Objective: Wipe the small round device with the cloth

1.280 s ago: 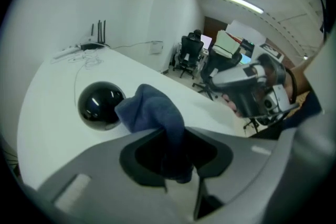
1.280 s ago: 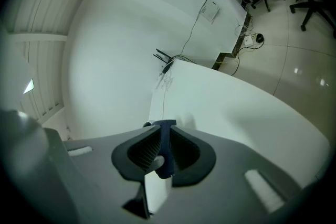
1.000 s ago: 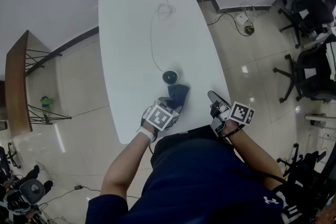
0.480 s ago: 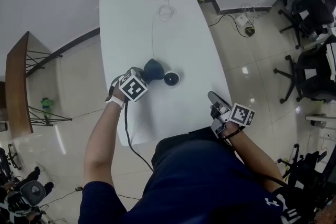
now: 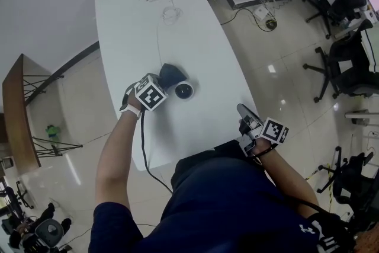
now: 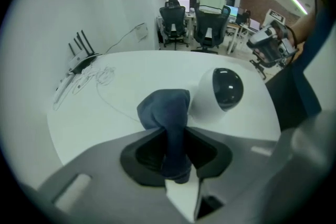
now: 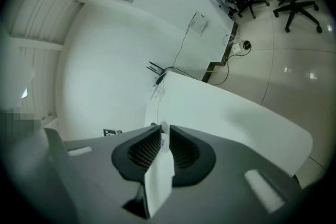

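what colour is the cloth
Dark blue; the cloth shows best in the left gripper view.
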`<state>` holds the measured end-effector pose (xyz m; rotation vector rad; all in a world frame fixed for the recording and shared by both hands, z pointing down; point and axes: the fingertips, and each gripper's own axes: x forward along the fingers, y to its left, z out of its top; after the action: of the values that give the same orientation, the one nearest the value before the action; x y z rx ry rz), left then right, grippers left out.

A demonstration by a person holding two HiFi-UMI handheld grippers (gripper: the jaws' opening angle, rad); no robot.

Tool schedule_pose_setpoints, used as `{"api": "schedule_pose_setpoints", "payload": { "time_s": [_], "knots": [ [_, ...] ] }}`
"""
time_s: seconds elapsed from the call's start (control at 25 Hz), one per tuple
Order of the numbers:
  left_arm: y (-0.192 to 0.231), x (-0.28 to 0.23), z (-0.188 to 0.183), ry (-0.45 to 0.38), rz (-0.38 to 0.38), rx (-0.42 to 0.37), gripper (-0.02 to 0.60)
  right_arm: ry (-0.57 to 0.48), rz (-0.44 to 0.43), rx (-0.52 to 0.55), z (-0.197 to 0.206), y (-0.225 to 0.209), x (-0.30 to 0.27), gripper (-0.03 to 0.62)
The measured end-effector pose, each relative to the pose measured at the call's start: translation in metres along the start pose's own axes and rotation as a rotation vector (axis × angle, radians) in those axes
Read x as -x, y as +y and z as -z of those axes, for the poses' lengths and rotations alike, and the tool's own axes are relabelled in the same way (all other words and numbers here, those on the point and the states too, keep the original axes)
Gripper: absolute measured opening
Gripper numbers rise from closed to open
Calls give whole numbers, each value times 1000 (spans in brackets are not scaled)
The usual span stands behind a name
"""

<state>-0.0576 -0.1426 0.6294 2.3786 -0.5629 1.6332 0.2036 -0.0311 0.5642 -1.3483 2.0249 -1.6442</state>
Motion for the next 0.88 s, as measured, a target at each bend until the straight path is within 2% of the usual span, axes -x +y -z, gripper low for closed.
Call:
{"api": "schedule_pose_setpoints", "payload": {
  "time_s": [0.16,0.28,0.4,0.52,0.64,0.72,0.76,0.88],
  "knots": [
    [-16,-3,-4,44,11,-112,103,1,-6,2,-1,0,-1,54],
    [-19,25,-30,-25,-73,-210,103,5,-18,5,-3,4,-3,54],
    [-33,61,-59,-81,-204,-392,101,16,-27,9,-4,3,-9,54],
    [-64,71,-64,-36,-300,-619,103,39,-35,16,-1,5,-16,54],
    [-94,68,-55,1,-363,-746,101,74,-53,32,6,14,-26,52],
    [-113,60,-47,7,-372,-766,103,99,-60,42,11,17,-32,54],
    [-122,55,-42,3,-360,-751,103,110,-61,46,13,18,-34,53],
    [-141,41,-29,-26,-275,-626,103,137,-62,58,19,21,-40,54]
  ]
}}
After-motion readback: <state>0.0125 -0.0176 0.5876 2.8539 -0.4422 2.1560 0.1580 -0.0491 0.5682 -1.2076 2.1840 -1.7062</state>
